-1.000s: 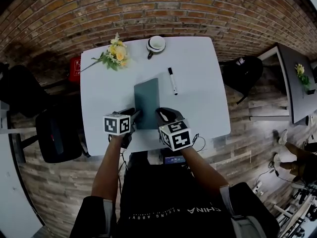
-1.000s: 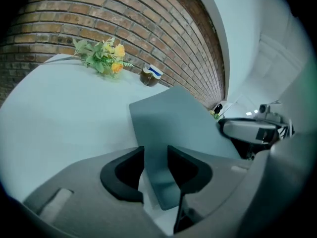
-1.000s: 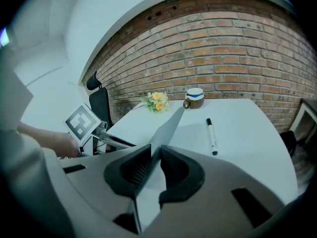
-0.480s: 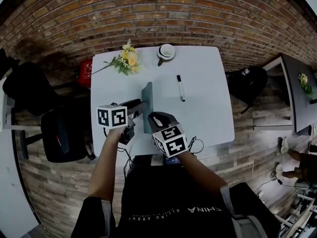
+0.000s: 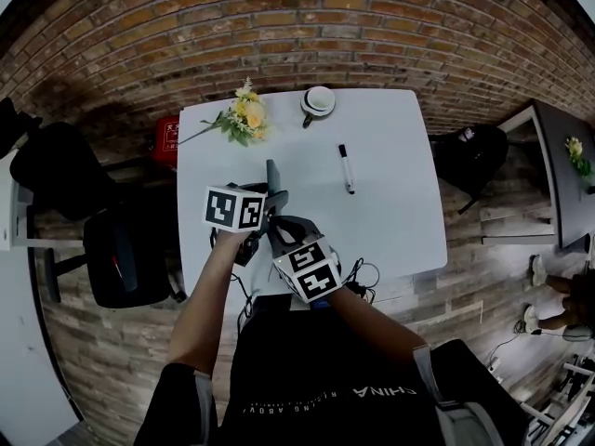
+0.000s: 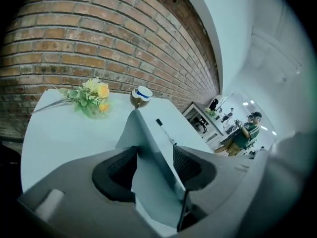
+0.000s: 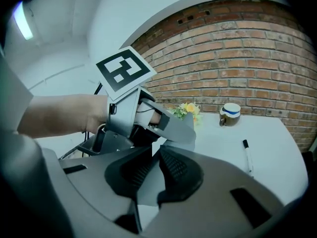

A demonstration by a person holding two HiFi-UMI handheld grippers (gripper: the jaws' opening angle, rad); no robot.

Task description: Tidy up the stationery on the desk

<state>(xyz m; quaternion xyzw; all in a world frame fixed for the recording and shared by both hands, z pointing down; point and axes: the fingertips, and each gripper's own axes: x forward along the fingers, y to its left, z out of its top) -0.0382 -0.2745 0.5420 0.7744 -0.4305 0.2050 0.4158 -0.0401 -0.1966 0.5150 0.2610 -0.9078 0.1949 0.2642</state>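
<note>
Right gripper (image 7: 156, 165): pads nipped on the thin near edge of the grey notebook (image 6: 143, 133); its jaws have just been closing.
Left gripper (image 6: 154, 156): jaws just opened, pads standing clear of the covers, with the notebook between them unpressed.
Notebook: upright on edge over the front of the white desk (image 5: 400, 203).
Marker (image 5: 346, 168), cup (image 5: 318, 100), flowers (image 5: 244, 117): farther back, well apart.
Handling note: to my eye the right pinch alone steadies it. Grip firmly and lower it flat before releasing.
</note>
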